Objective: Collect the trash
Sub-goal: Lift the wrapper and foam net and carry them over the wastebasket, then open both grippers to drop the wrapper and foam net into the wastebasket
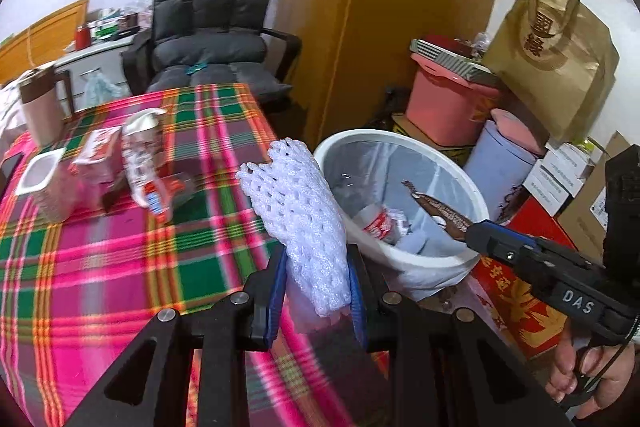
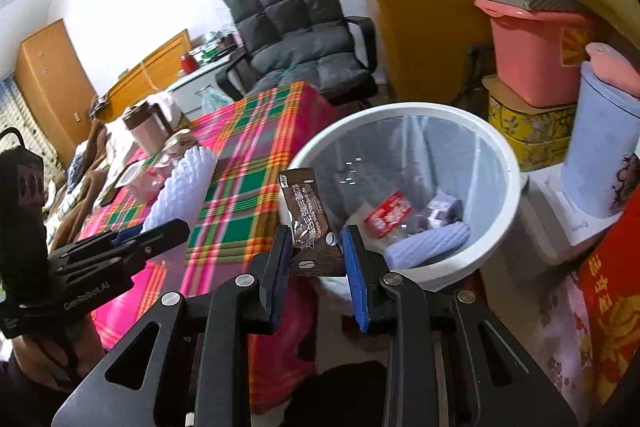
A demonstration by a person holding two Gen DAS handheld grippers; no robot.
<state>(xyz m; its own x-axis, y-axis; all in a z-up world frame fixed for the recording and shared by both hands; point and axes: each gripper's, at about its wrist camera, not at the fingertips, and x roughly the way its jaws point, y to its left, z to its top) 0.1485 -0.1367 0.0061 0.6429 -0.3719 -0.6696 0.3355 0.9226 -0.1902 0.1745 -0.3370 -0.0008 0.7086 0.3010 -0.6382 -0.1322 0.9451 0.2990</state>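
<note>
White foam net point(image 1: 298, 223) clamped in left tongs point(image 1: 318, 283), brown wrapper point(image 2: 310, 227) (right tongs point(image 2: 316, 259))

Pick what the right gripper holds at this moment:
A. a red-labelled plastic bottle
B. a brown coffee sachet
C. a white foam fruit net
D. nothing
B: in the right wrist view the right gripper has its blue pads pressed on a brown coffee sachet beside the white bin; the white foam net sits in the left gripper.
</note>
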